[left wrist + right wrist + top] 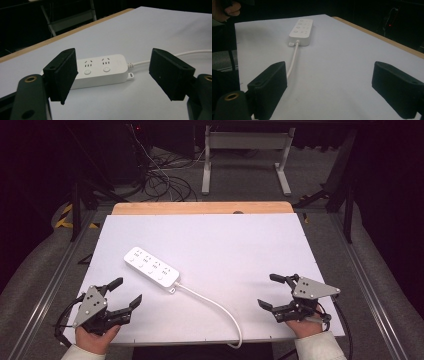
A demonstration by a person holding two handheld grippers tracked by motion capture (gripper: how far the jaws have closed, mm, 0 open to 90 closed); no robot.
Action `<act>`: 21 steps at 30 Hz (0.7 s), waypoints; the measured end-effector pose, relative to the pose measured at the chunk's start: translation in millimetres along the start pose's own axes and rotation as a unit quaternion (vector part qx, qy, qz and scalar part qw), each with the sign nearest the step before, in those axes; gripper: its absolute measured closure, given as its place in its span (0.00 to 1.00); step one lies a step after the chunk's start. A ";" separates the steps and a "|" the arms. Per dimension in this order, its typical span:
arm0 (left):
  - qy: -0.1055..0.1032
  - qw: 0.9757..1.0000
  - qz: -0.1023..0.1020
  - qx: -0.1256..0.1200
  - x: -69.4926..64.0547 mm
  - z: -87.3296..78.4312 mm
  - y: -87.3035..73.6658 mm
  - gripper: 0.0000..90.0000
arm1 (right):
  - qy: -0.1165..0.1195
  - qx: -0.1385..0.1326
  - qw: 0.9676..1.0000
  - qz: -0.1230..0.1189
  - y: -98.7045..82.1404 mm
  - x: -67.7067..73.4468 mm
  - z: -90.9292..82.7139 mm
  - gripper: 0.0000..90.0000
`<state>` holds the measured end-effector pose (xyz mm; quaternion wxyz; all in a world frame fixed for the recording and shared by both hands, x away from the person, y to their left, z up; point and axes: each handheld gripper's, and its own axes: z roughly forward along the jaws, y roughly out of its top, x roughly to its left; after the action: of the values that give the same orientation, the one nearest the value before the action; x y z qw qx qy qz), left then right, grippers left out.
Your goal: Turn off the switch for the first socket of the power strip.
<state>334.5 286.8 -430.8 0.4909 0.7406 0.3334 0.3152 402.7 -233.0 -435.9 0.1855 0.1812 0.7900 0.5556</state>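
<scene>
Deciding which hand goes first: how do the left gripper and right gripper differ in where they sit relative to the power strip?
The left gripper sits near the power strip, at its side; the right gripper is farther off, toward the cable end. The left gripper's camera sees the strip's long side, the right gripper's sees its end, with the white cable running toward it. Both are open and empty.

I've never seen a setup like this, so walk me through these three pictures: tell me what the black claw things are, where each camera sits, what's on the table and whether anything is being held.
A person sits at a white table and holds a hand-operated two-jaw tool in each hand: the left gripper and the right gripper. One picture looks down from above; the other two come from cameras riding on each gripper, looking along its black jaws. On the table lies a white power strip with its cable trailing toward the near edge. Both grippers stand open and hold nothing.
</scene>
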 end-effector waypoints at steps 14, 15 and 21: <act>0.010 1.000 0.011 0.012 -4.2 -1.0 2.2 0.29 | -0.001 0.004 1.000 -0.002 0.2 0.3 -0.5 0.21; 0.010 1.000 0.011 0.012 -4.2 -1.0 2.2 0.30 | -0.001 0.004 1.000 -0.002 0.2 0.3 -0.5 0.21; -0.007 1.000 -0.008 0.016 -3.5 -1.7 5.7 0.30 | 0.002 0.005 1.000 -0.003 0.6 1.5 0.4 0.21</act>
<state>332.2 283.1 -425.3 0.4836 0.7478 0.3410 0.3011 401.6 -231.7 -435.6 0.1845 0.1783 0.7936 0.5517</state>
